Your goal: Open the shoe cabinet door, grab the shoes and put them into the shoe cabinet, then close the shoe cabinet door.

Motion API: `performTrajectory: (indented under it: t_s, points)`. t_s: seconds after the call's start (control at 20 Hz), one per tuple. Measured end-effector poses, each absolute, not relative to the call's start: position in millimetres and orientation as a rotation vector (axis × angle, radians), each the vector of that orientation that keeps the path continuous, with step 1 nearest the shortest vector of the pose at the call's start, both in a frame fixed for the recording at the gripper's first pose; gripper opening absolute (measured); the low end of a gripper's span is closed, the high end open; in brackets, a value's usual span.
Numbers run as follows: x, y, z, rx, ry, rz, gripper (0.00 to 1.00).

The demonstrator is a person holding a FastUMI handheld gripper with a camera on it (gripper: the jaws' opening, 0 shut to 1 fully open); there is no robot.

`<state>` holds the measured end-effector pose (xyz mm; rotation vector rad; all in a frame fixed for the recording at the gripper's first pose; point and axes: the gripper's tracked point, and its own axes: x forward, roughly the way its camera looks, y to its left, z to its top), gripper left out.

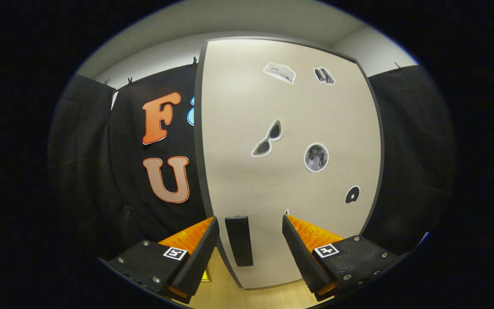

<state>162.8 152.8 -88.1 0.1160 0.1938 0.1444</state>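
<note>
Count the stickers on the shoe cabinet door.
5 fully visible on the door: two near the top, sunglasses and moon mid-door, disc lower right. A sixth may peek behind one finger. Open gripper straddles the handle.

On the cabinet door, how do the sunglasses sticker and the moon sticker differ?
The sunglasses sticker is a long, tilted shape with two lenses; the moon sticker is a plain round disc. The sunglasses sit higher on the cabinet door, the moon lower and farther from the door handle. Both are greyish with white outlines. The gripper is open, fingers either side of the handle.
</note>
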Motion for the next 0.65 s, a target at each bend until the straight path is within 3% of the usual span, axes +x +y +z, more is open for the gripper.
performTrajectory:
  t_s: [0.65]
  points:
    - [62, 120, 30, 0.037, 0.053, 0.154, 0.92]
